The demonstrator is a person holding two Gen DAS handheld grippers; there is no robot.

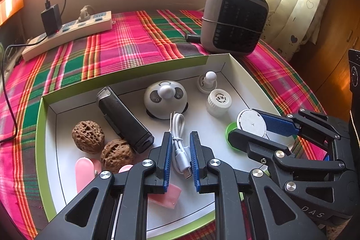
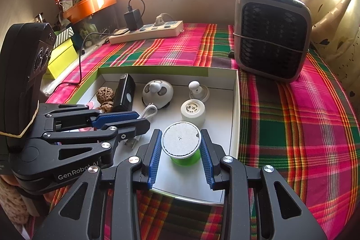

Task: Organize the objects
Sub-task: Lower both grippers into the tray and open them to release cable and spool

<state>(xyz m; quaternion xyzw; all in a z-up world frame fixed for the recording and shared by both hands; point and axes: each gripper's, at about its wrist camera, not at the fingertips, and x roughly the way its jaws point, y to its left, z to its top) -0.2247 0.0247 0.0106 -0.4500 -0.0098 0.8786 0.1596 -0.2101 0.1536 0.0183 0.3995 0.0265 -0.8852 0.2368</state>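
You've got both grippers working inside the shallow white box with the green rim [image 1: 42, 127], which sits on the plaid-covered desk [image 1: 135, 42]. Your left gripper [image 1: 181, 159] has its jaws squeezed nearly all the way in on the coiled white USB cable [image 1: 178, 138], so the bundle is pinched along its length and the plug end pokes out below the pads, probably so the coil doesn't spring loose when you lift it. Your right gripper [image 2: 181, 154] has its jaws part-way open around the green spool with the white top [image 2: 181, 142], pads on either side of it; it looks gripped, though the right pad's contact is hard to confirm. Holding it by the sides keeps it upright, which makes sense if you mean to set it down flat somewhere. Everything else, the two walnuts [image 1: 88, 136], the black rectangular gadget [image 1: 123, 118], the panda-faced dome [image 1: 165, 99], the white capped bottle [image 1: 218, 105] and the pink bits [image 1: 84, 170], is already lying in the box. The left wrist view shows the pink pieces and both walnuts clearly, and the spool tilted between the other gripper's pads. The right wrist view gives you the spool's top straight on plus the yellow-green box [image 2: 60, 57] off the desk's left edge, which the left view doesn't show.
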